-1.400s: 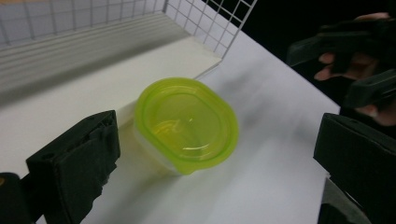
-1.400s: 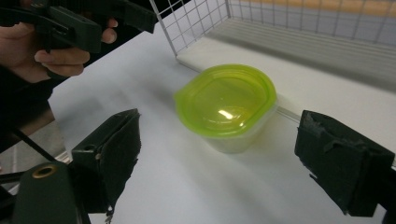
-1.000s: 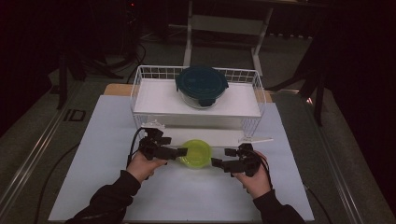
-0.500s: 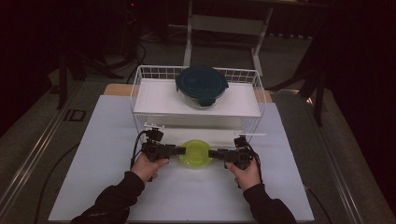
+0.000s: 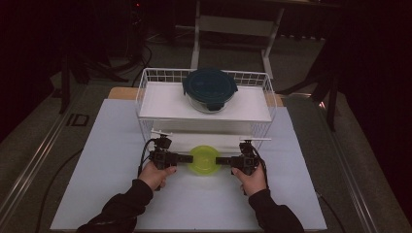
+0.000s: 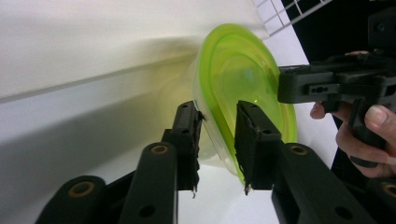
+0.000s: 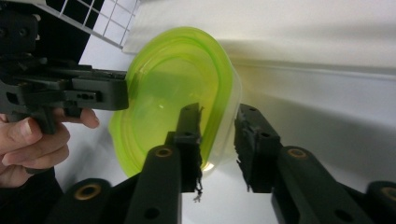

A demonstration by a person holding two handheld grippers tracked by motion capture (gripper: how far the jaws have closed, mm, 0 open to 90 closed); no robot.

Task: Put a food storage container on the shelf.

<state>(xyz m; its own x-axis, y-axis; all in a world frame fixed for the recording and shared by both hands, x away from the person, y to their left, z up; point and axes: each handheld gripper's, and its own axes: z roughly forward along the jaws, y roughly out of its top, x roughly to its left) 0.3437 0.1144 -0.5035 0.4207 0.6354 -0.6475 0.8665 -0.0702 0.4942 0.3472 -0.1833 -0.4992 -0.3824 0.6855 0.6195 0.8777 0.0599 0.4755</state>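
Sitting on a dim floor, one table (image 5: 97, 194) with a white top is carrying one white wire basket (image 5: 145, 92), and in that basket one clear container with a dark teal lid (image 5: 210, 87) is resting on a white shelf. One lime-green lidded container (image 5: 204, 158) is lying on the tabletop just in front of the basket, between two grippers. The left gripper (image 5: 182, 157) is reaching in from the container's left side, the right gripper (image 5: 223, 159) from its right, each carried by one hand. In the left gripper view the jaws have just been closing, and the fingers (image 6: 254, 140) are standing on either side of the green container's rim (image 6: 233, 93), pressing on it. In the right gripper view the jaws have likewise just been closing, and the fingers (image 7: 189, 135) are clamping the opposite rim (image 7: 177, 84). The basket's front wall is standing close behind the container, while bare tabletop is lying open toward the person and out to both sides.
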